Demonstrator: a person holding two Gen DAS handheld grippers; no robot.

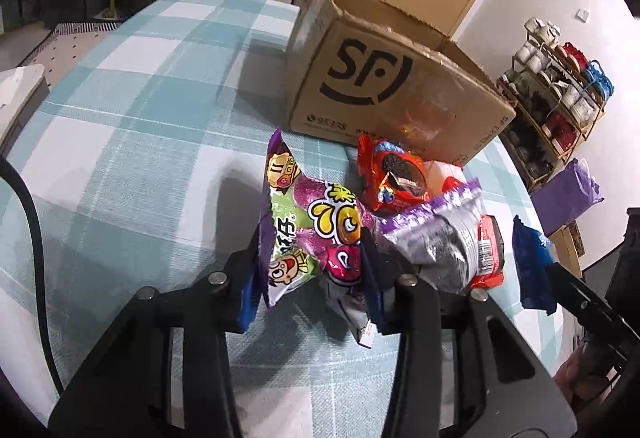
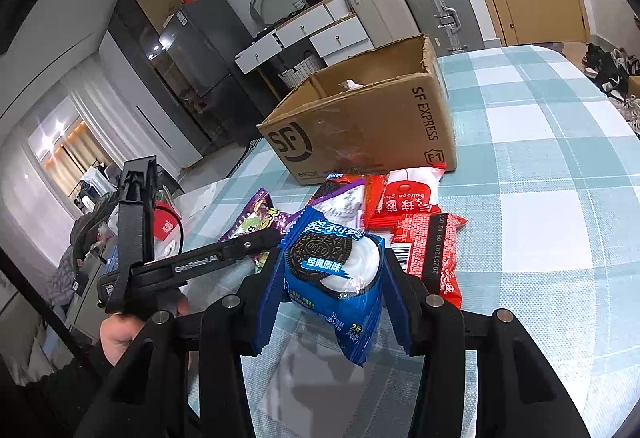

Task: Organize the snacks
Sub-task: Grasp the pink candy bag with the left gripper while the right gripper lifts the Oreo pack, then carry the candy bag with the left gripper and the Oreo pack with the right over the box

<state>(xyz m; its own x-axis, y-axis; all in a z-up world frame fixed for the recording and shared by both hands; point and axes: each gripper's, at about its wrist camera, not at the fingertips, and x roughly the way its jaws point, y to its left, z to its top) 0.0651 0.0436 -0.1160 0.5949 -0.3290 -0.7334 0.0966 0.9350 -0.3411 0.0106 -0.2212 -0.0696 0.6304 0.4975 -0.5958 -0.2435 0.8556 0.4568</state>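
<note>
While both tongs have a snack pinched tight, you can carry each one up and over to the cardboard box (image 2: 360, 126). Your left tongs (image 1: 310, 250) squeeze the purple candy bag (image 1: 304, 226), lifted a bit above the checked table (image 1: 140, 142). Your right tongs (image 2: 332, 278) squeeze the blue cookie pack (image 2: 336, 278) near the pile of snacks (image 2: 400, 214) lying just in front of the box. Lift high enough to clear the box wall. Go one at a time so the tongs don't bump. Let go only once the snack is inside the box, I think.
</note>
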